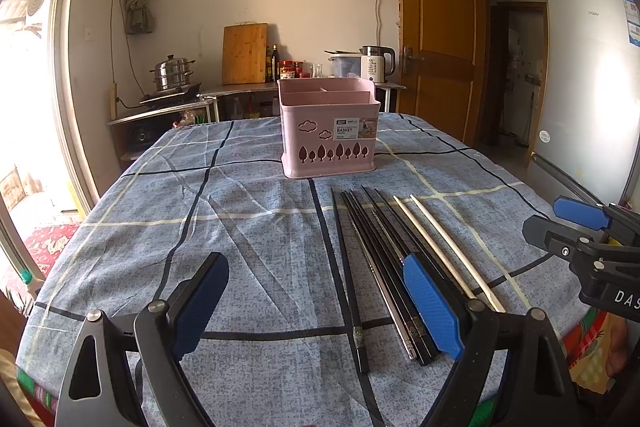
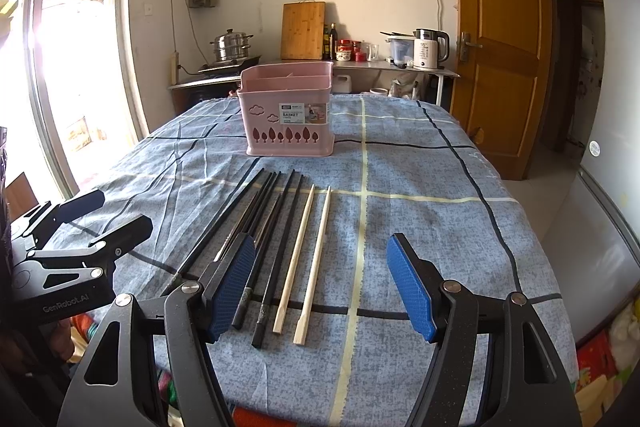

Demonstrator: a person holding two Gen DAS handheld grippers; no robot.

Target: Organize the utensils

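A pink utensil basket [image 1: 329, 131] [image 2: 287, 115] with inner dividers stands upright on the far middle of the table. Several black chopsticks [image 1: 374, 255] [image 2: 256, 223] and two pale wooden chopsticks [image 1: 448, 247] [image 2: 308, 259] lie side by side on the cloth in front of it, pointing toward it. My left gripper [image 1: 316, 307] is open above the near edge, its right pad over the black chopsticks' near ends. My right gripper [image 2: 322, 287] is open too, straddling the near ends of the wooden pair; it also shows at the right of the left wrist view [image 1: 576, 227].
A blue plaid cloth [image 1: 248, 227] [image 2: 420, 187] covers the table. Behind it a counter holds a steamer pot [image 2: 231, 46], cutting board [image 2: 303, 30], bottles and a kettle [image 2: 428, 50]. A wooden door [image 2: 504, 39] and a fridge [image 1: 588, 83] stand to the right.
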